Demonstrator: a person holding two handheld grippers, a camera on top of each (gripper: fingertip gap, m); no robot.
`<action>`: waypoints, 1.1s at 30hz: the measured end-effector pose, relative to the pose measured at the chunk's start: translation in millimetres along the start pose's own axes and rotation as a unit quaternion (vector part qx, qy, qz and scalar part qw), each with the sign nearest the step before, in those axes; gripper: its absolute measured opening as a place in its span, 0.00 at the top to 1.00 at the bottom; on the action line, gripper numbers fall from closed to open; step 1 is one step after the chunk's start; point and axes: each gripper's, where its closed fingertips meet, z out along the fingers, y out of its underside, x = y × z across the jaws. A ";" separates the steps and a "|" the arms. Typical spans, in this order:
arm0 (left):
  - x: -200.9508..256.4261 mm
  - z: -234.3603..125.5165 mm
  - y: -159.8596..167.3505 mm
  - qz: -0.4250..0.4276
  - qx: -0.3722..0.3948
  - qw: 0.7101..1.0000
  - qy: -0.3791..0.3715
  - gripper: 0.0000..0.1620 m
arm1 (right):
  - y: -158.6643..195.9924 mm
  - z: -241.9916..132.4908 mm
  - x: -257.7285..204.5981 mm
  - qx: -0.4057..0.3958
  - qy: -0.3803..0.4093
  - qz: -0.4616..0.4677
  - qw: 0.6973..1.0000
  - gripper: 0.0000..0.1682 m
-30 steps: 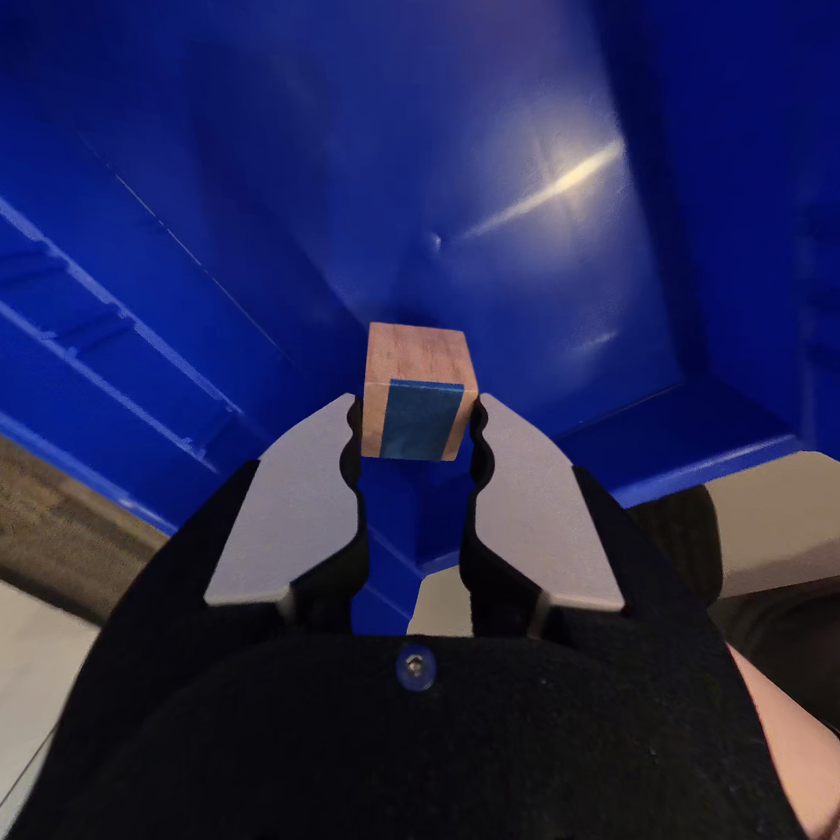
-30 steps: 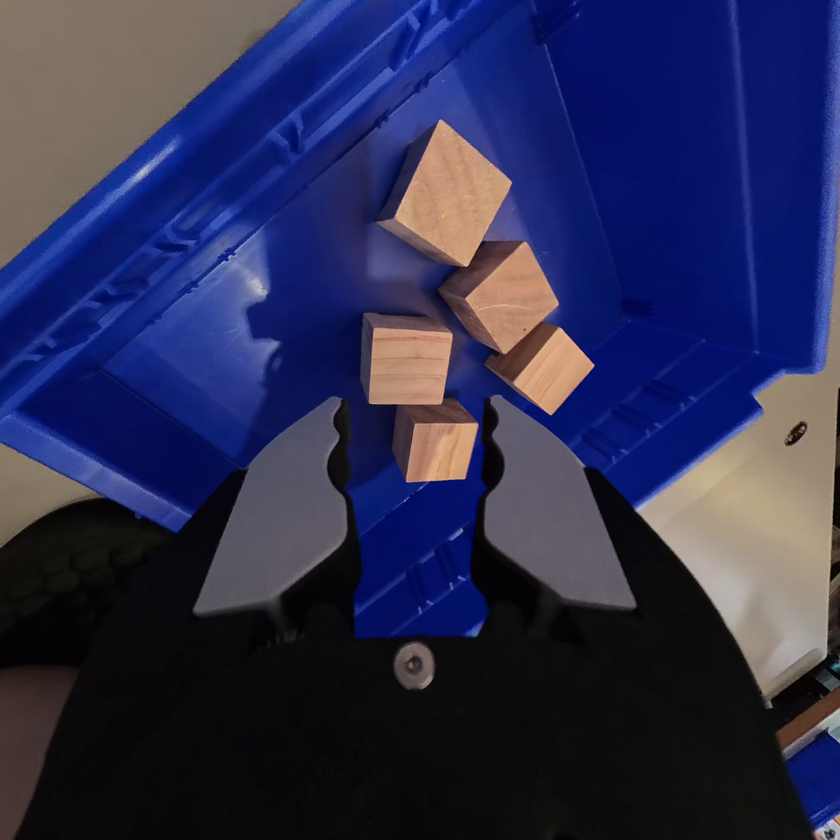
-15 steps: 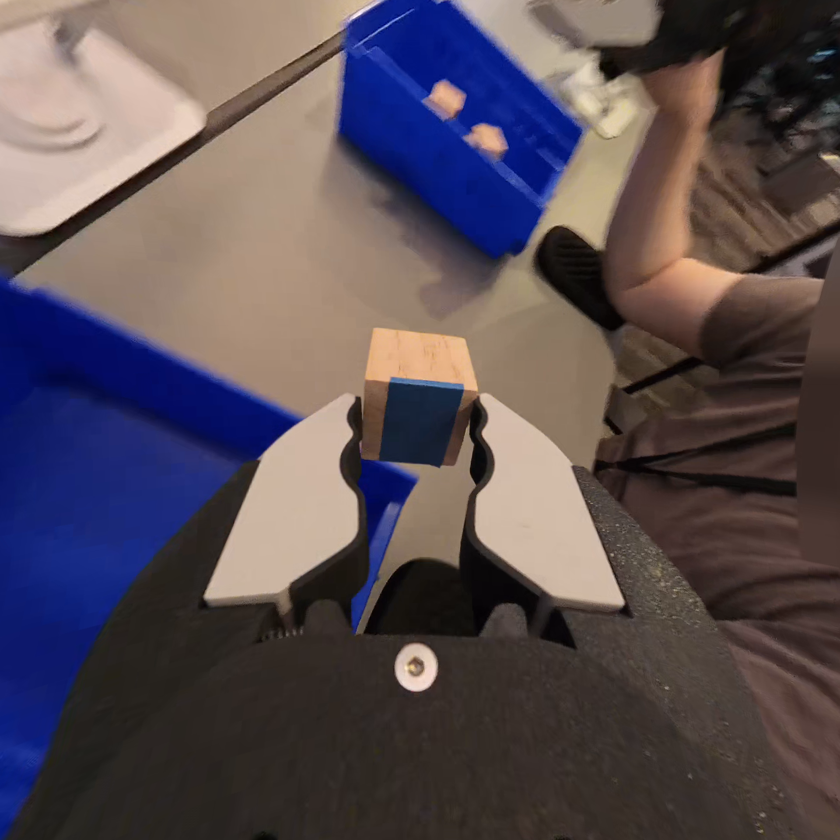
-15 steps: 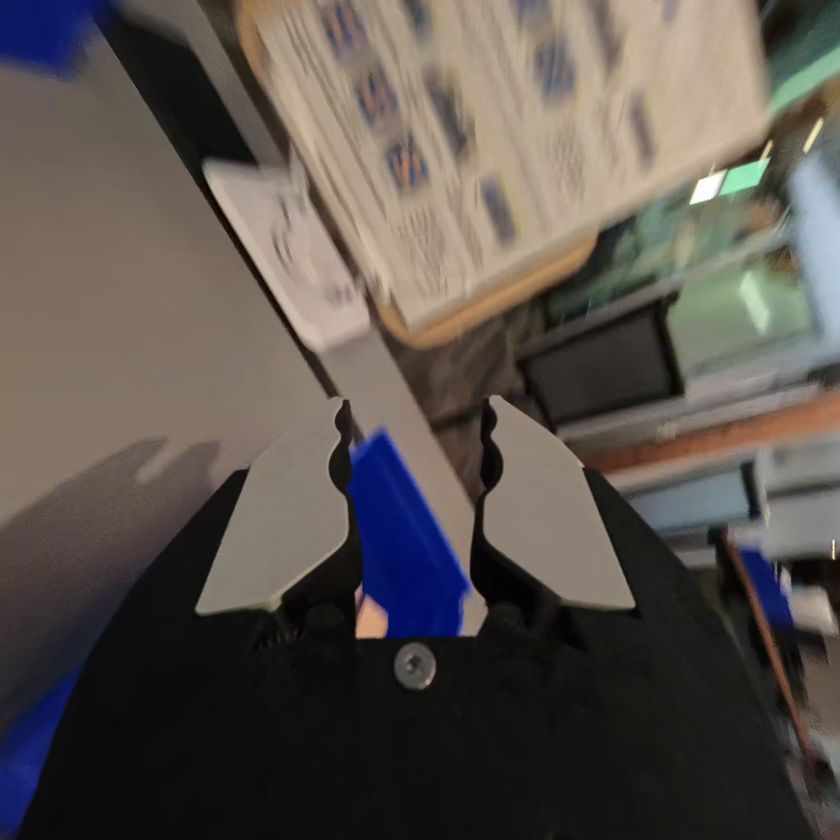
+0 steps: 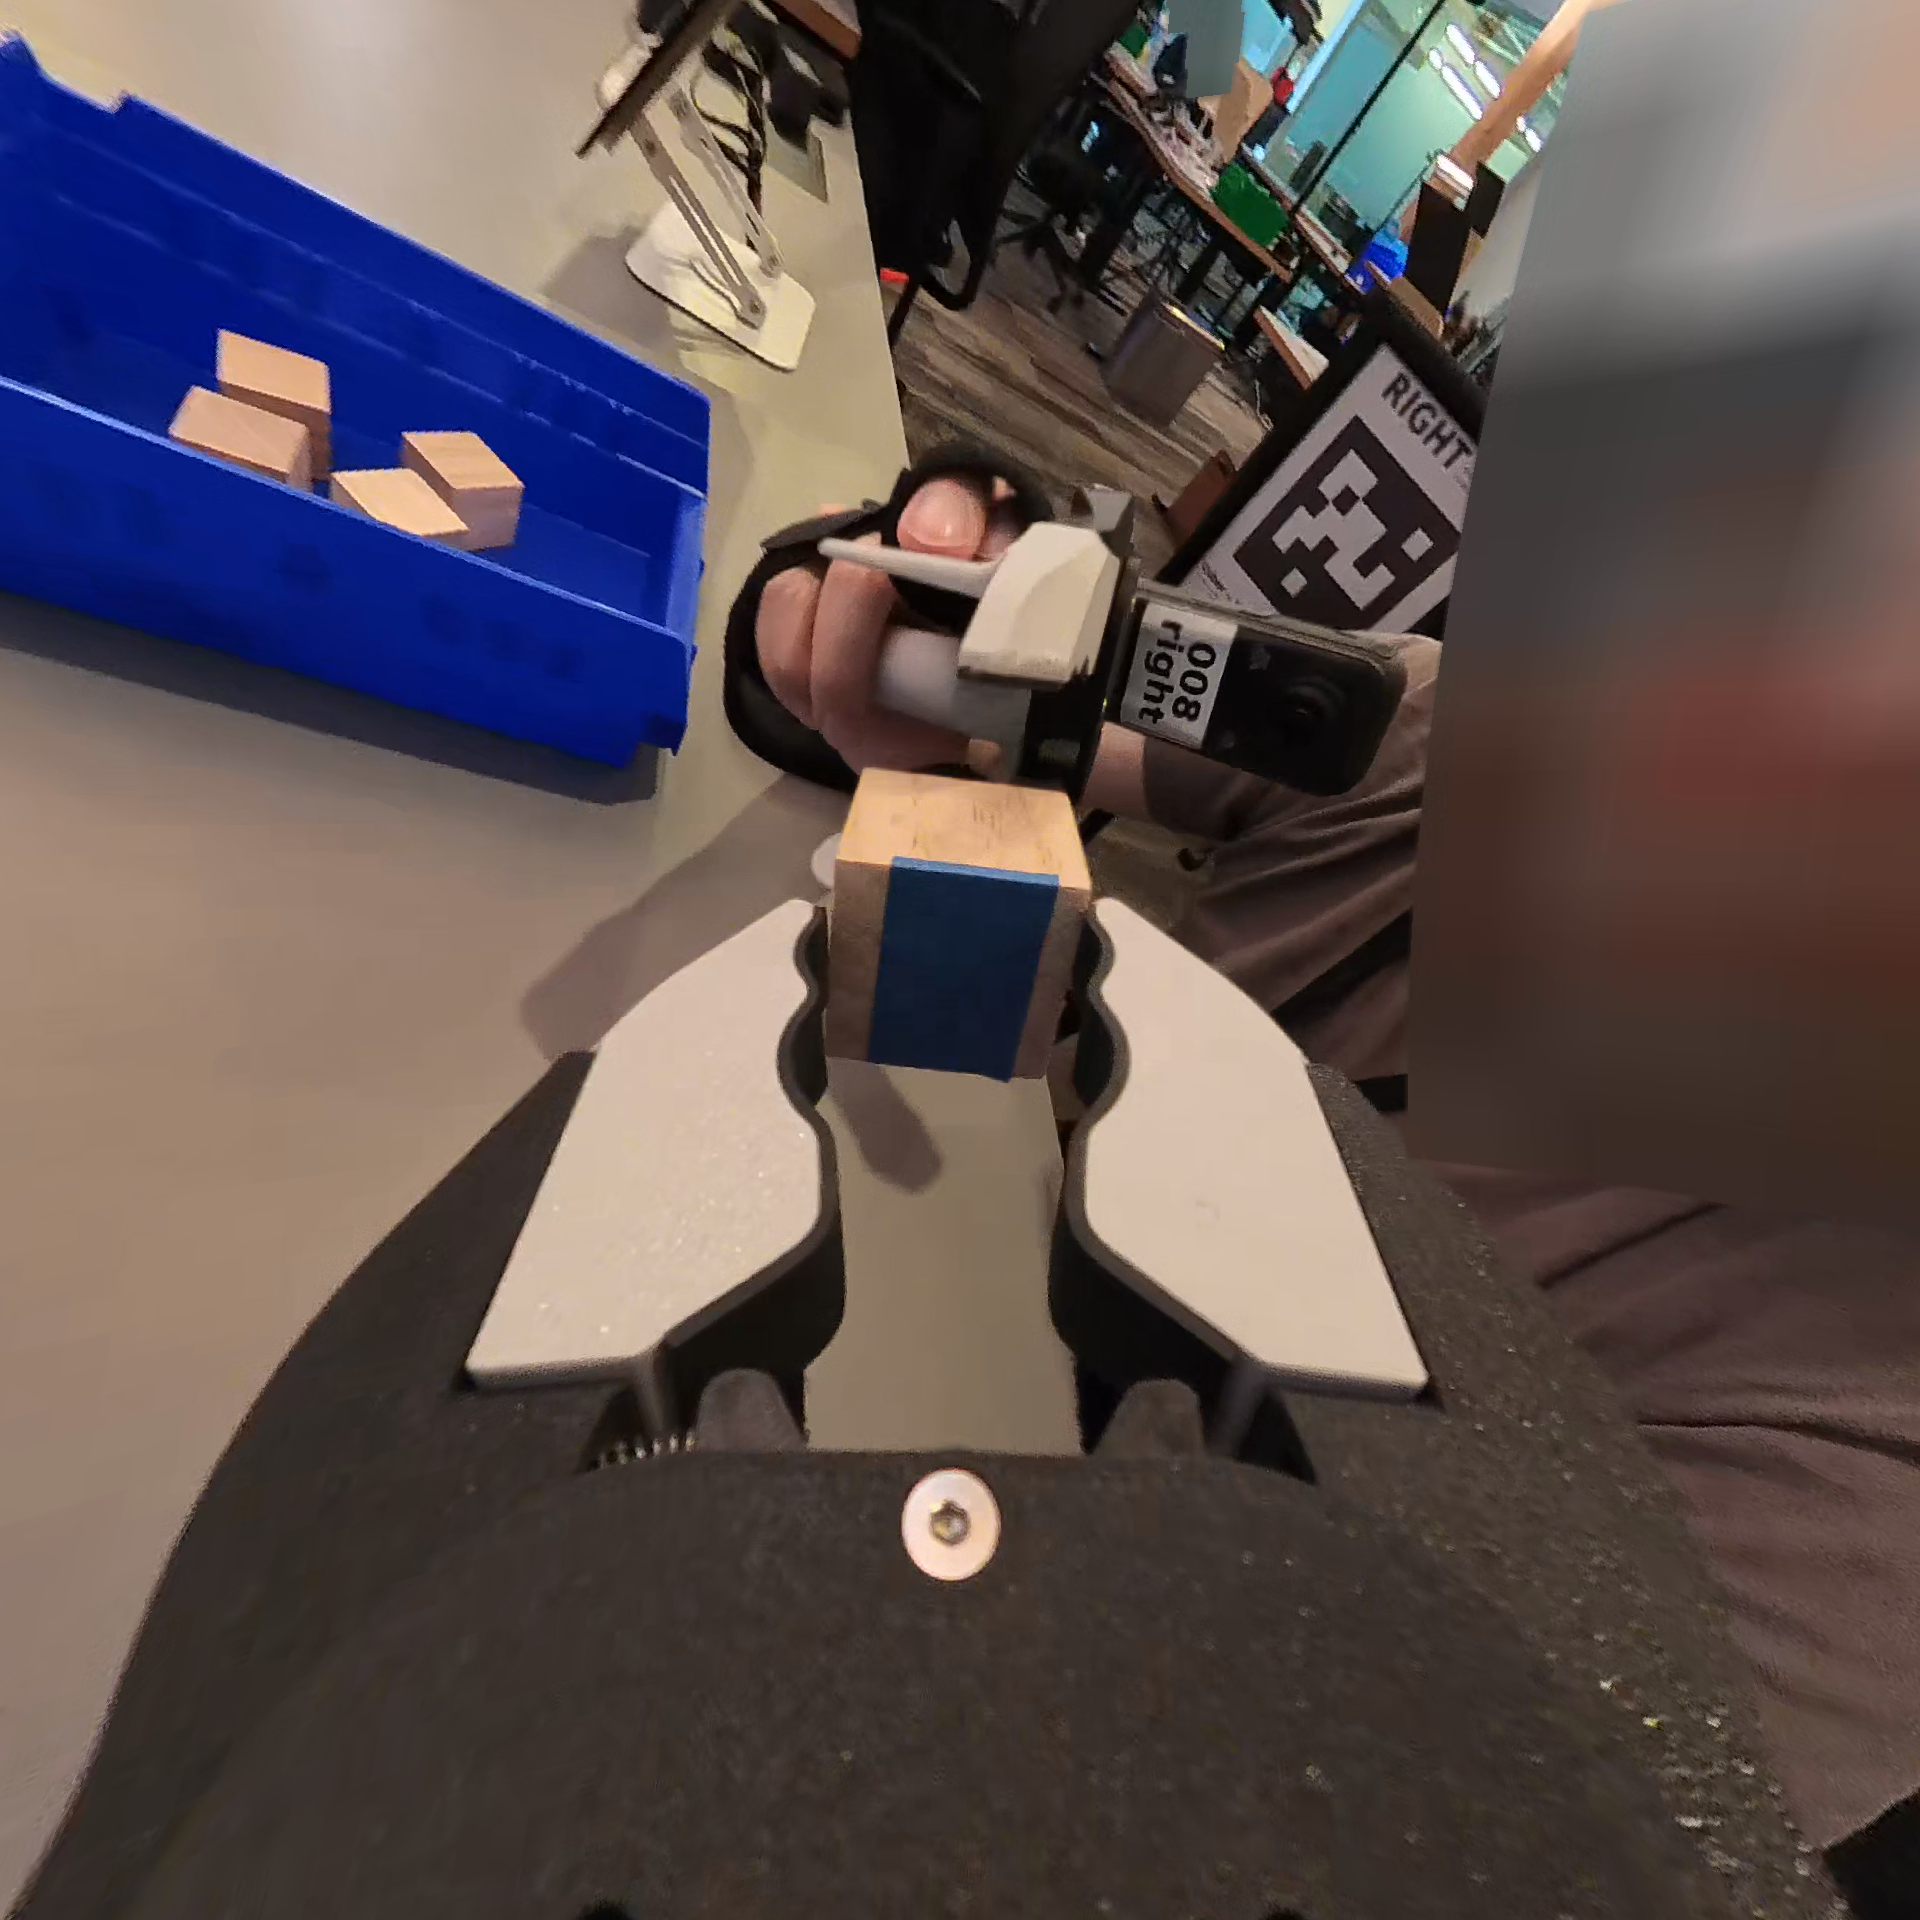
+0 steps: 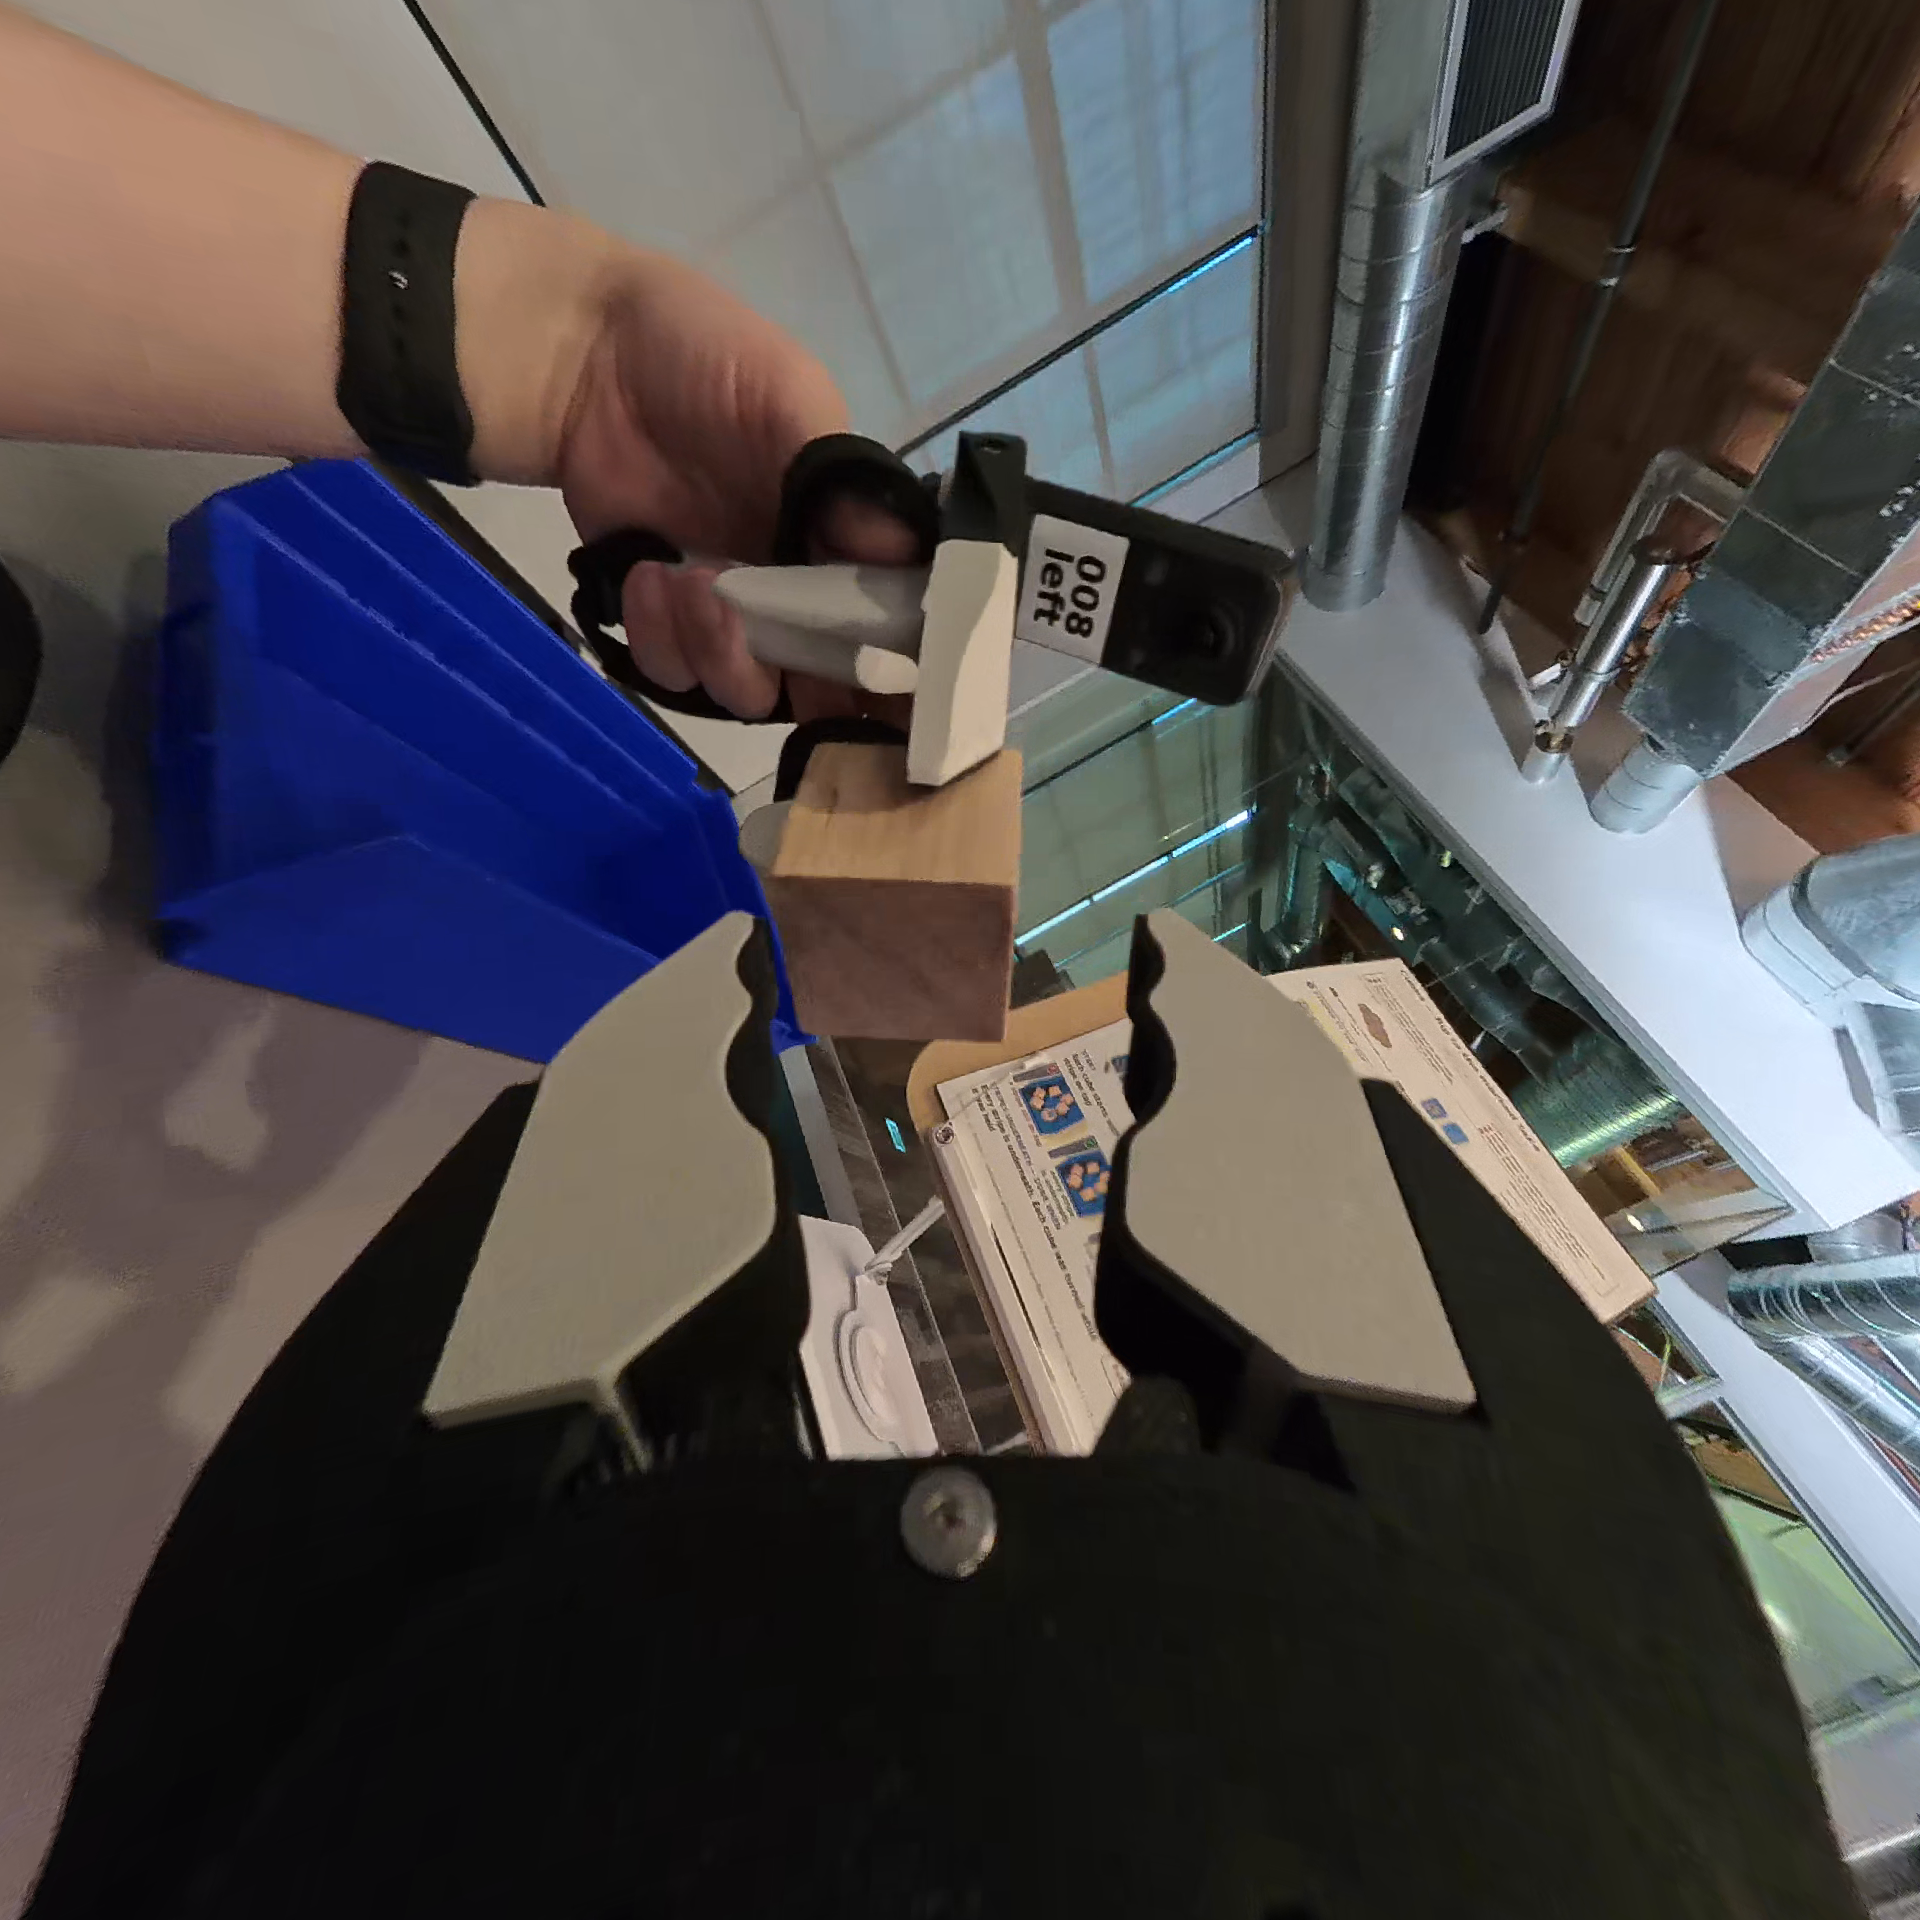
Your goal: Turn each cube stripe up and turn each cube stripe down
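Observation:
My left gripper (image 5: 951,977) is shut on a wooden cube (image 5: 961,831) and holds it above the grey table. The cube's blue stripe (image 5: 961,966) faces the left wrist camera. My right gripper (image 6: 951,940) is open and empty. It faces the same cube (image 6: 894,935), which sits just ahead of its fingertips, nearer the left finger; I cannot tell whether they touch. One white finger (image 6: 951,717) of the left gripper lies on the cube's top. The right gripper's camera housing (image 5: 1247,686) shows beyond the cube, held by a hand.
A blue bin (image 5: 343,623) with several plain-faced wooden cubes (image 5: 457,488) stands on the grey table (image 5: 260,987) at the left. Another blue bin (image 6: 416,790) shows in the right wrist view. A printed sheet on a board (image 6: 1299,1195) and a white stand (image 5: 717,281) are farther off.
The left gripper has lifted the striped cube out of its blue bin and swung right. The right gripper has left the bin of cubes and swung round to face the held cube.

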 end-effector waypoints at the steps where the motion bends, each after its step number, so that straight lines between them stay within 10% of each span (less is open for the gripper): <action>1: 0.2 4.3 1.1 -0.001 -0.005 1.000 0.005 0.72 | 1.3 0.7 -2.6 -0.002 -0.007 0.000 1.000 0.61; 12: 3.0 16.7 -1.3 -0.016 -0.001 0.999 0.048 0.72 | 3.6 -2.2 -9.2 0.002 -0.039 0.002 0.999 0.73; 19: -26.4 -4.8 -12.8 -0.007 0.040 0.998 -0.054 0.75 | 46.6 -23.8 24.4 -0.110 -0.160 0.131 0.972 0.73; 27: -30.9 -4.0 -13.5 0.015 0.033 0.996 -0.081 0.75 | 222.3 -167.4 65.1 -0.482 -0.191 0.320 0.793 0.73; 33: -37.4 9.4 -2.8 0.002 -0.004 0.996 -0.087 0.76 | 263.8 -214.4 0.6 -0.526 -0.352 0.332 0.700 0.72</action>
